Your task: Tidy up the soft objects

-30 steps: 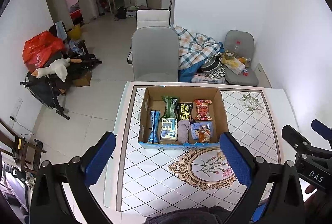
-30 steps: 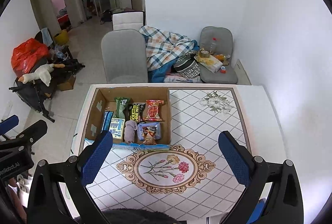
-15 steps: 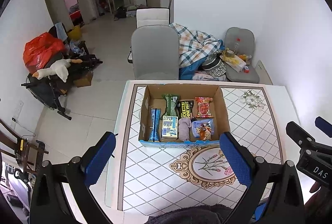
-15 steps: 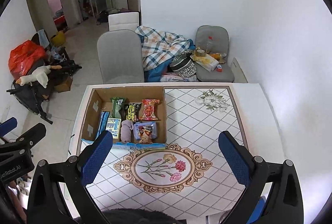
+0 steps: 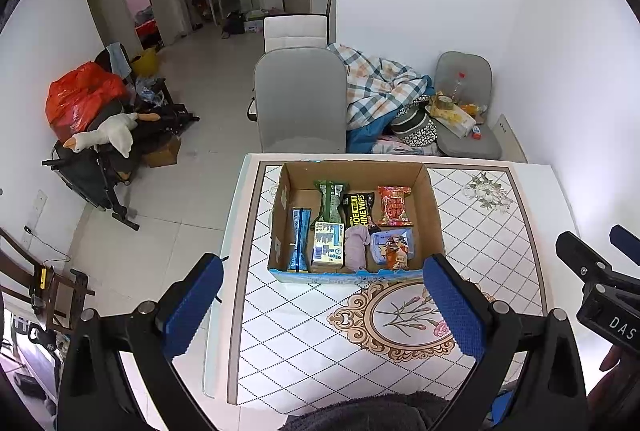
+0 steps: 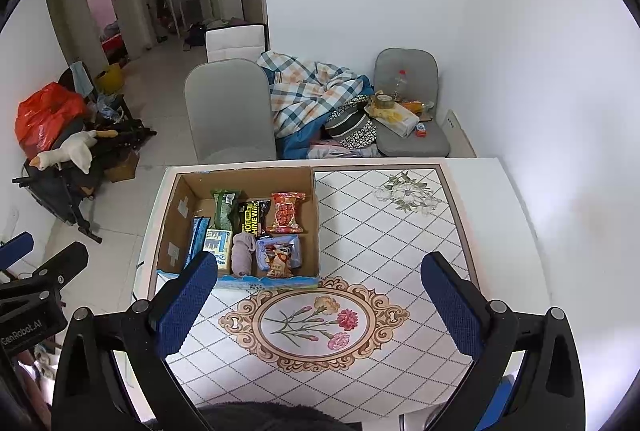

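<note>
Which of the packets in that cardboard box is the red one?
The red snack packet in the box's far right corner, beside the black packet. The others are green, black, blue or pale.

The cardboard box [image 6: 240, 227] fills the left centre of the frame, its walls upright around the packed snack packets [image 6: 286, 217]. Bare worktop [image 6: 400, 243] spreads right and below it, open to approach. A grey chair [image 6: 230, 111] stands behind the far edge.

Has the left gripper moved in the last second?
Yes. The left gripper has pulled back and up: in its view the cardboard box and table now sit slightly smaller and higher, with more table edge showing.
</note>
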### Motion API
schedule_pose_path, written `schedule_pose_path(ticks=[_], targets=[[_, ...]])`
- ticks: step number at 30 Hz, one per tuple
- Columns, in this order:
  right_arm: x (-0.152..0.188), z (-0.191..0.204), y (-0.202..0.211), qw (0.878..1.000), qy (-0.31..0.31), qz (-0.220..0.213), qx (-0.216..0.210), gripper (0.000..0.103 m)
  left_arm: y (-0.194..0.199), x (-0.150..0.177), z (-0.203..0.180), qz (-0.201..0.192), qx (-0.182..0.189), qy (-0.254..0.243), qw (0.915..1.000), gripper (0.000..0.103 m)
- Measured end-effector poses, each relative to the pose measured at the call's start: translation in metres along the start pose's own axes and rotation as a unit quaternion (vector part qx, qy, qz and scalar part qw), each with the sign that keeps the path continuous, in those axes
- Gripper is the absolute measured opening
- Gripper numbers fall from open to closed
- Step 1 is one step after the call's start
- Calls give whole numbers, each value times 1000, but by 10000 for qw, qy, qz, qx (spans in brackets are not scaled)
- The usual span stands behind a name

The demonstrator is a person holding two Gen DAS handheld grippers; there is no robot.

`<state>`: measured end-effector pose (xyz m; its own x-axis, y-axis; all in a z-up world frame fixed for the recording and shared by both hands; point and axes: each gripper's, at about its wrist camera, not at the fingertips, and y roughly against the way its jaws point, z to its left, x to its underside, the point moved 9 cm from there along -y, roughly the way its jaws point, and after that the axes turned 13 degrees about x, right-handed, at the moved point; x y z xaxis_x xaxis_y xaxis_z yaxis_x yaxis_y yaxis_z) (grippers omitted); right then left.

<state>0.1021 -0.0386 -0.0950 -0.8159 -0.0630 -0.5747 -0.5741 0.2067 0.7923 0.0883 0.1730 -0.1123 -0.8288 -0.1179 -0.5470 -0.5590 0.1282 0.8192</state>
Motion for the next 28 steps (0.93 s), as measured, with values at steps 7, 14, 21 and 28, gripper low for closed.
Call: schedule_pose_path(ticks=[7,14,21,28], targets=[[-1,-1,-1,10000,-27,16,31,103,-1,-1,0,-10,-8,-17,10000,103],[-1,-5,-1,9999,-95,19,66,103,-1,-4,0,-1,-10,-63,10000,103],[-1,-5,-2,9999,-114,5,88,103,-3,-5,-1,8,-2,-70,10000,103],[-1,-5,-2,9999,-135,24,96,103,-4,-6,1,19,18,-70,10000,103]])
